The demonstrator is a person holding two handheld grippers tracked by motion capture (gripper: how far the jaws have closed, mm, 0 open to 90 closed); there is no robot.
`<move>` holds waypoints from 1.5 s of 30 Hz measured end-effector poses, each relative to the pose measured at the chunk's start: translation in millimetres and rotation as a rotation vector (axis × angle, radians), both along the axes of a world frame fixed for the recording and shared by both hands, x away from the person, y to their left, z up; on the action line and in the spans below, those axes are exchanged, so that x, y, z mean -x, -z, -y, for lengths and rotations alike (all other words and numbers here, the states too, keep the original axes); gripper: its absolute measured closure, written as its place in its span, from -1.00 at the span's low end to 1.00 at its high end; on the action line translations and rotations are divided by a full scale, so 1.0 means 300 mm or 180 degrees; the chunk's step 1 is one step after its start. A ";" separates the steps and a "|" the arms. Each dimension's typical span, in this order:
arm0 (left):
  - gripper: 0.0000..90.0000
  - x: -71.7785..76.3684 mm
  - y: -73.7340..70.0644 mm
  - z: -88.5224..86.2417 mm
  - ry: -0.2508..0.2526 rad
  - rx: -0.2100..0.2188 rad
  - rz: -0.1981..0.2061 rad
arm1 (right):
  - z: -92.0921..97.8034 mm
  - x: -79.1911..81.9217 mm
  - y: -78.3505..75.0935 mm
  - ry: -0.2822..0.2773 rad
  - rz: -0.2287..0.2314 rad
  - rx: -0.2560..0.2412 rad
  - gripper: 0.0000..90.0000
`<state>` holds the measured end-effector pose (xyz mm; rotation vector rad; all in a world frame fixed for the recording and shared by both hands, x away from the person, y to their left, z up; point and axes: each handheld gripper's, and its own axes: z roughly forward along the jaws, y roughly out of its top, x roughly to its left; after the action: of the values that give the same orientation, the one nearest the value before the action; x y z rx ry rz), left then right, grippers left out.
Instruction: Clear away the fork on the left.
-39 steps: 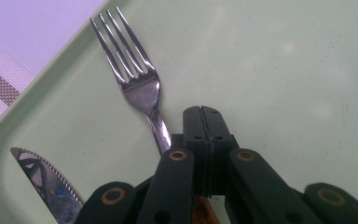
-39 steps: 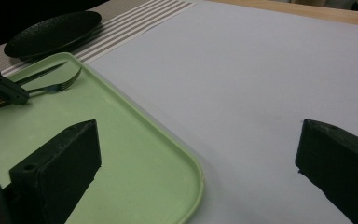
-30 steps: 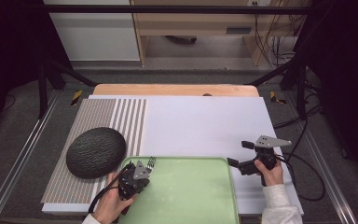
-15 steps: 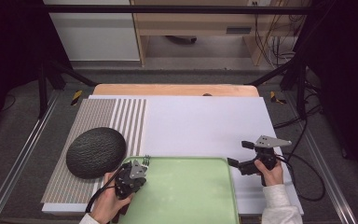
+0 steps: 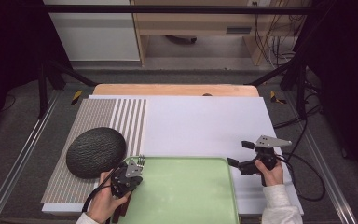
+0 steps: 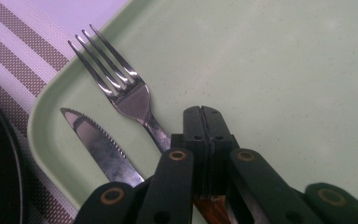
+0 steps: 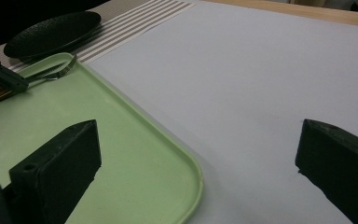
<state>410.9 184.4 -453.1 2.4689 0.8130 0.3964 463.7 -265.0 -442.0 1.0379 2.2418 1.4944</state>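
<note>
Two utensils, fork [image 6: 121, 93] and knife [image 6: 100, 147], lie on the green tray [image 5: 191, 196]; left gripper [image 6: 201, 116], fingers pressed together, hasn't lifted either; right gripper [image 5: 233, 163], fingers spread, waits.

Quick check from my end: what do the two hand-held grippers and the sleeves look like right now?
Both are black. The left hand-held gripper has ringed pivot holes on its links. The right hand-held gripper carries a grey three-cornered plate and trails a black cable. A white sleeve covers the right forearm.
</note>
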 end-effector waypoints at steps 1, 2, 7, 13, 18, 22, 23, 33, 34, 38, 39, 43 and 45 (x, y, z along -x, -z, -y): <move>0.99 0.000 0.000 -0.001 -0.0004 0.0002 0.0001 | 0.000 0.000 0.000 0.0001 0.0001 -0.0001 -0.99; 0.99 -0.001 0.001 -0.003 -0.0009 0.0003 0.0000 | 0.001 0.000 0.000 0.0002 0.0001 -0.0001 -0.99; 0.97 -0.001 0.004 -0.006 -0.0019 -0.0024 -0.0015 | 0.000 0.000 0.000 -0.0001 -0.0005 0.0001 -0.99; 0.94 -0.001 0.005 -0.010 -0.0030 -0.0035 -0.0008 | 0.001 0.000 -0.001 -0.0001 0.0000 -0.0002 -0.99; 0.75 0.000 -0.003 -0.011 -0.0031 -0.0011 0.0035 | 0.002 0.001 -0.002 0.0001 -0.0001 -0.0017 -0.99; 0.38 0.004 -0.019 -0.012 0.0000 0.0041 0.0043 | 0.001 0.001 -0.002 0.0007 -0.0007 -0.0016 -0.99; 0.27 0.005 -0.024 -0.011 0.0016 0.0051 0.0059 | 0.001 0.001 -0.002 0.0006 -0.0007 -0.0016 -0.99; -0.51 0.004 -0.058 -0.034 0.0005 0.0202 0.0100 | 0.002 0.001 -0.002 0.0004 0.0000 -0.0031 -0.99; -0.55 0.004 -0.061 -0.035 0.0000 0.0206 0.0123 | 0.002 0.001 -0.002 0.0007 0.0001 -0.0034 -0.99; -0.82 0.000 -0.080 -0.048 0.0026 0.0182 0.0222 | 0.002 0.001 -0.002 0.0007 0.0001 -0.0033 -0.99; -0.82 -0.001 -0.083 -0.052 0.0046 0.0211 0.0240 | 0.002 0.001 -0.002 0.0008 0.0002 -0.0033 -0.99; -0.84 -0.001 -0.091 -0.064 0.0218 0.0205 0.0308 | 0.002 0.001 -0.002 0.0010 0.0002 -0.0032 -0.99; -0.84 0.002 -0.095 -0.072 0.0265 0.0207 0.0350 | 0.002 0.001 -0.002 0.0008 -0.0002 -0.0027 -0.99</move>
<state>410.4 206.1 -424.7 2.3886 0.6655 0.4637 463.4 -265.7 -441.5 1.0434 2.2355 1.5041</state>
